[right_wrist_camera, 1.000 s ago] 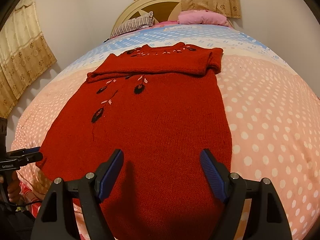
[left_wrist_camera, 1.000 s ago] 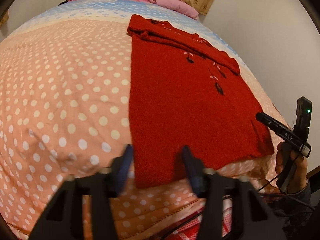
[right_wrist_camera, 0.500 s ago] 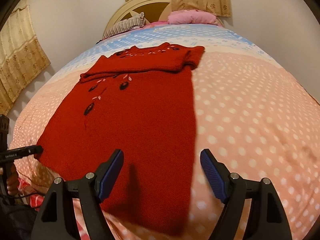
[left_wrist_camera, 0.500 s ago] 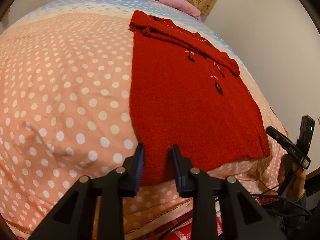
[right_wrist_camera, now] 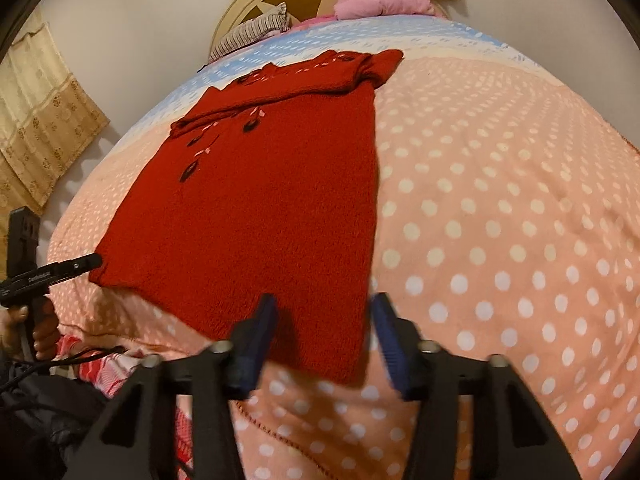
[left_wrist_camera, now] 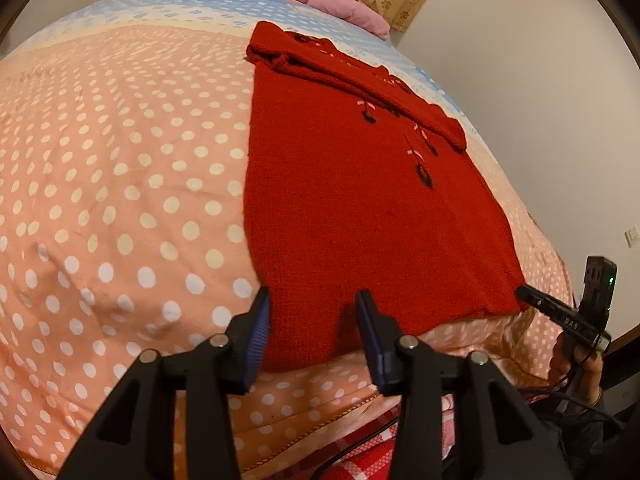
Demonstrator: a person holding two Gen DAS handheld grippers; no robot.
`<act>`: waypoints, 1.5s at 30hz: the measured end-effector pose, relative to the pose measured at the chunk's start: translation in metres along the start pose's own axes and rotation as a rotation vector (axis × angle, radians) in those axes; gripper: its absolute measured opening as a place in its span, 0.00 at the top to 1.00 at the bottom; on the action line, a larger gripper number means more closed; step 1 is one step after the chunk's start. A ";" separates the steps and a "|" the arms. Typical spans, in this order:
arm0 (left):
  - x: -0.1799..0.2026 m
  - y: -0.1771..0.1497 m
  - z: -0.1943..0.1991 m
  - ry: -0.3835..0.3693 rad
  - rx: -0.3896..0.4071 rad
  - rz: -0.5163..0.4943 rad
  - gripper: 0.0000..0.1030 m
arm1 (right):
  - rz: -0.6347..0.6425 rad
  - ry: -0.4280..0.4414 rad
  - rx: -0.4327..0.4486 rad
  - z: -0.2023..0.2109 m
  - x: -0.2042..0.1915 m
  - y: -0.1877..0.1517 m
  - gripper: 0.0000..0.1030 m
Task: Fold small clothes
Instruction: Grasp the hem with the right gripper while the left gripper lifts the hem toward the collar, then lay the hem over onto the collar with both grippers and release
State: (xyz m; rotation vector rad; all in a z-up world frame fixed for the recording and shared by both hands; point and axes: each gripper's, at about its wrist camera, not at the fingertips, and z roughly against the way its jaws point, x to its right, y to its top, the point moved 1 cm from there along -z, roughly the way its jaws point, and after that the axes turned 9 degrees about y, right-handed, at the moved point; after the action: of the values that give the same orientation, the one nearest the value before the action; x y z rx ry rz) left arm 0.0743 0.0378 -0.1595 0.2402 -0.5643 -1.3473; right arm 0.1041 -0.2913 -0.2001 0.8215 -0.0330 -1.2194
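Observation:
A red knit sweater [left_wrist_camera: 360, 208] with dark embroidered flowers lies flat on the bed, its sleeves folded across the top. My left gripper [left_wrist_camera: 314, 320] hovers at the hem's near left corner, jaws a little apart, the corner lying flat between the blue pads [left_wrist_camera: 260, 324] without being pinched. In the right wrist view the sweater [right_wrist_camera: 260, 216] stretches away to the upper left. My right gripper [right_wrist_camera: 323, 322] is at the hem's near right corner; its jaws are closing, blurred, with the corner between them and the pads not pressing on it.
The bed has a pink polka-dot cover [left_wrist_camera: 120, 200] with a blue band near the pillows [right_wrist_camera: 384, 2]. Its front edge and a red checked cloth [left_wrist_camera: 360, 464] lie just below the grippers. Cables and a hand [right_wrist_camera: 38, 328] holding the other gripper show at the sides.
The right gripper slid right along the hem from its middle to the right corner and its jaws narrowed. The left gripper kept its place; its jaws narrowed, then spread slightly.

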 end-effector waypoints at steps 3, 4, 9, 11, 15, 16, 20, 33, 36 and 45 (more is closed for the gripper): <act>-0.002 -0.001 0.001 0.003 -0.018 -0.011 0.91 | -0.011 0.042 -0.015 -0.001 0.000 -0.004 0.78; -0.003 -0.001 0.003 -0.004 -0.017 -0.005 0.91 | -0.011 0.052 -0.017 -0.001 -0.001 -0.005 0.85; -0.006 0.005 0.023 -0.039 0.048 0.005 0.92 | -0.022 0.103 -0.003 0.000 0.000 -0.008 0.92; -0.008 0.009 0.032 -0.064 0.085 0.014 0.92 | -0.048 0.150 0.033 0.006 0.003 -0.006 0.92; -0.014 0.016 0.038 -0.101 0.116 0.035 0.92 | -0.073 0.216 0.143 0.025 0.005 0.001 0.92; -0.015 0.017 0.037 -0.111 0.115 0.041 0.92 | -0.079 0.230 0.155 0.028 0.005 0.003 0.92; -0.021 0.026 0.033 -0.133 0.115 0.061 0.92 | -0.094 0.253 0.187 0.033 0.003 0.012 0.92; -0.017 0.090 0.043 -0.157 0.226 0.049 0.93 | -0.059 0.245 0.330 0.054 -0.003 0.090 0.93; -0.017 0.107 0.049 -0.164 0.266 0.047 0.93 | -0.038 0.243 0.359 0.060 -0.006 0.110 0.93; -0.006 0.165 0.051 -0.149 0.338 0.026 0.93 | 0.001 0.227 0.427 0.068 -0.011 0.172 0.93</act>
State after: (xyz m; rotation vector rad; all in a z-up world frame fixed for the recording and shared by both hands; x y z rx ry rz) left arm 0.1877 0.0881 -0.0388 0.4080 -0.9183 -1.2461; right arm 0.2097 -0.3014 -0.0481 1.3284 -0.1116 -1.1269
